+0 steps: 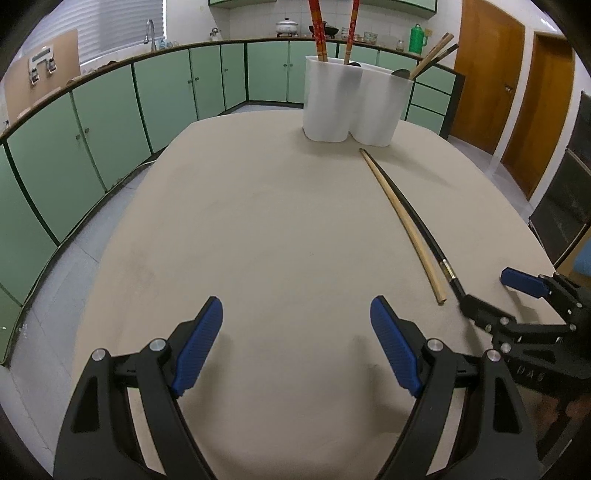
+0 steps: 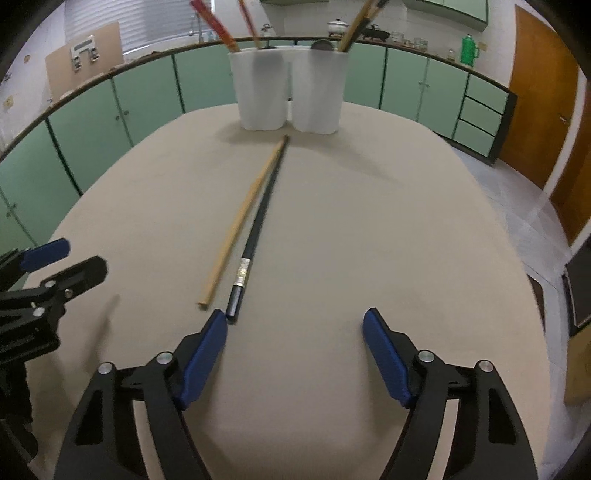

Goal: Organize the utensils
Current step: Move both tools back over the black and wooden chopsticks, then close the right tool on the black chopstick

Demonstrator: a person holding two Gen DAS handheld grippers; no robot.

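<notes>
On the beige table [image 2: 369, 221] a bamboo chopstick [image 2: 240, 218] and black chopstick [image 2: 260, 218] lie before the white holder [image 2: 288, 92]; left gripper [image 1: 296, 345] and right gripper [image 2: 294, 349] both gape empty.

Red chopsticks' [image 1: 317, 29] tops beyond frame edge

both grippers, left gripper [image 1: 296, 314] and right gripper [image 2: 294, 325], angle downward, fingers apart.

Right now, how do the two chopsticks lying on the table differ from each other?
The tan chopstick is plain light wood; the black chopstick is dark with a silver band near its thick end. The black chopstick's thick end lies by the right gripper; the tan chopstick's end sits farther left. Both lie flat, tips meeting near the white holder.
</notes>
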